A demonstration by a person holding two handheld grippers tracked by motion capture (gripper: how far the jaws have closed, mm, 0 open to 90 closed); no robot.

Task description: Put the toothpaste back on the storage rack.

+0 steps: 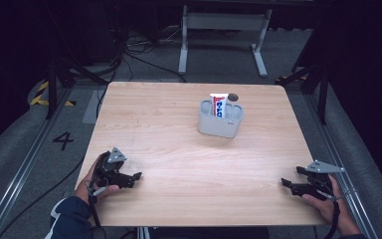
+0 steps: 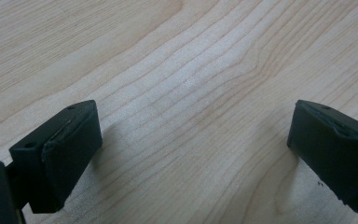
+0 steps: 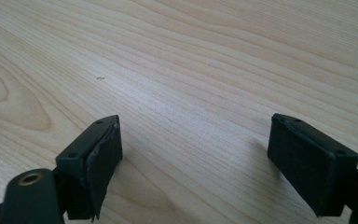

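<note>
Both tongs, left (image 1: 138, 176) and right (image 1: 283, 183), gape wide, holding nothing, over the table (image 1: 179, 149).

Holder (image 1: 220, 123) on table (image 1: 169, 149), far centre; tube (image 1: 218, 104) upright inside; left gripper (image 1: 135, 178) near-left, right gripper (image 1: 287, 184) near-right.

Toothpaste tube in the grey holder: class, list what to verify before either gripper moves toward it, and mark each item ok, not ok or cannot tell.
1. Left gripper open, nothing between its jaws: ok.
2. Right gripper open, nothing between its jaws: ok.
3. Toothpaste tube upright in the holder: ok.
4. Bare table between both grippers and the holder: ok.
5. Holder well away from the table edges: ok.
6. Dark round thing behind the tube, what it is: cannot tell.
</note>
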